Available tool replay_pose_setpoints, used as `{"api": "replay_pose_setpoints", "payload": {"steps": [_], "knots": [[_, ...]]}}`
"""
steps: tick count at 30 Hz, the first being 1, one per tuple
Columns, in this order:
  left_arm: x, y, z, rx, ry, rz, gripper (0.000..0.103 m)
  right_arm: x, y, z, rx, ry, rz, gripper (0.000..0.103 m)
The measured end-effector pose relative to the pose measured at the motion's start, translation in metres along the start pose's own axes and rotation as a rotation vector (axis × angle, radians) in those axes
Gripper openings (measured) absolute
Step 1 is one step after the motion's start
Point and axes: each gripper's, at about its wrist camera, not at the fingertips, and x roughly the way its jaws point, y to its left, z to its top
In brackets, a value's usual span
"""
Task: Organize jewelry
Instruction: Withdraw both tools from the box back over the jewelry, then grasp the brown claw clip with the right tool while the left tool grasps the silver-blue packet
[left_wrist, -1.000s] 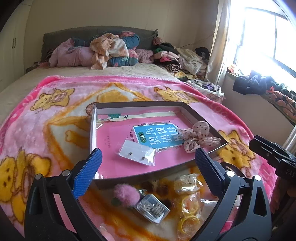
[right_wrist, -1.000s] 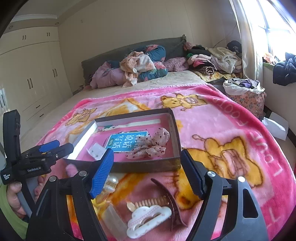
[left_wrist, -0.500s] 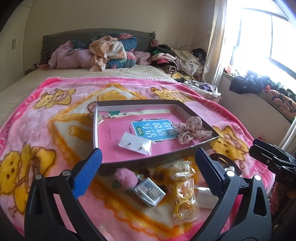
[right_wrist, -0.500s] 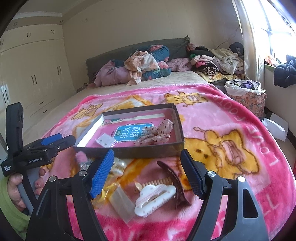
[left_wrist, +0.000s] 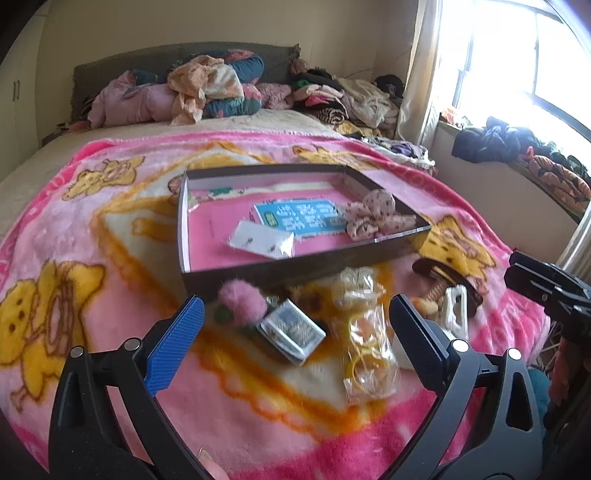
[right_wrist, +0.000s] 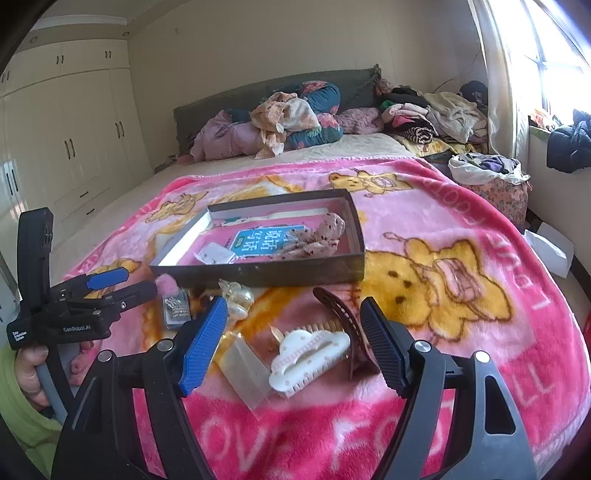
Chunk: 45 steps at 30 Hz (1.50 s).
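- The left claw (left_wrist: 295, 332) stands apart with nothing between its fingers, hovering over a fluffy pink pom-pom hair tie (left_wrist: 242, 302) and a small clear box of silver pieces (left_wrist: 293, 332) on the pink cartoon-bear blanket (left_wrist: 74, 229).
- The right claw (right_wrist: 295, 336) is likewise spread wide and empty, above a white cloud-shaped hair clip (right_wrist: 308, 356) and a brown claw clip (right_wrist: 341, 314).
- Beyond these, farther up the bed, sits a shallow dark cardboard tray (left_wrist: 295, 271) holding a spotted fabric bow (left_wrist: 380, 218) at its right and a clear earring packet (left_wrist: 262, 240) nearer the left.
- A clear bag of yellow bands (left_wrist: 369, 360) lies just right of the clear box.
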Motion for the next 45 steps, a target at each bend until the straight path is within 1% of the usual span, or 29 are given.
{"api": "replay_pose_setpoints", "payload": {"steps": [6,11,16,19,21,22,24,26,30,33,35,39,41,43,45], "knots": [[0.005,-0.004,-0.012,0.005,0.044,-0.018,0.092,0.002,-0.007,-0.008,0.019,0.026,-0.016,0.072],[0.012,-0.008,-0.018,0.005,0.067,-0.033,0.092,0.006,-0.014,-0.011,0.026,0.042,-0.053,0.072],[0.023,-0.009,-0.021,-0.014,0.098,-0.030,0.092,0.022,-0.027,-0.010,0.033,0.088,-0.111,0.072],[0.031,-0.006,-0.022,-0.035,0.113,-0.026,0.092,0.034,-0.032,-0.007,0.016,0.115,-0.127,0.072],[0.034,-0.005,-0.022,-0.047,0.120,-0.025,0.092,0.043,-0.034,-0.005,0.004,0.137,-0.119,0.067],[0.037,-0.004,-0.022,-0.057,0.129,-0.024,0.092,0.048,-0.035,-0.004,-0.004,0.152,-0.119,0.061],[0.042,-0.001,-0.022,-0.084,0.145,-0.037,0.092,0.056,-0.037,-0.002,-0.003,0.164,-0.109,0.059],[0.045,0.001,-0.022,-0.102,0.156,-0.038,0.092,0.065,-0.038,0.000,0.001,0.184,-0.101,0.052],[0.048,0.005,-0.022,-0.133,0.163,-0.047,0.092,0.080,-0.038,0.002,-0.015,0.216,-0.092,0.044],[0.051,0.005,-0.022,-0.144,0.167,-0.046,0.091,0.090,-0.038,0.003,-0.027,0.237,-0.095,0.033],[0.053,0.006,-0.021,-0.159,0.169,-0.040,0.090,0.094,-0.040,0.003,-0.023,0.243,-0.099,0.020],[0.058,0.007,-0.018,-0.178,0.172,-0.010,0.084,0.096,-0.042,0.002,-0.023,0.227,-0.105,0.017],[0.061,0.008,-0.016,-0.187,0.174,0.017,0.078,0.095,-0.043,0.000,-0.024,0.224,-0.115,0.014],[0.062,0.009,-0.014,-0.201,0.169,0.032,0.075,0.094,-0.046,-0.002,-0.015,0.219,-0.125,0.013],[0.064,0.010,-0.013,-0.205,0.166,0.052,0.068,0.093,-0.050,-0.004,0.003,0.215,-0.130,0.013]]}}
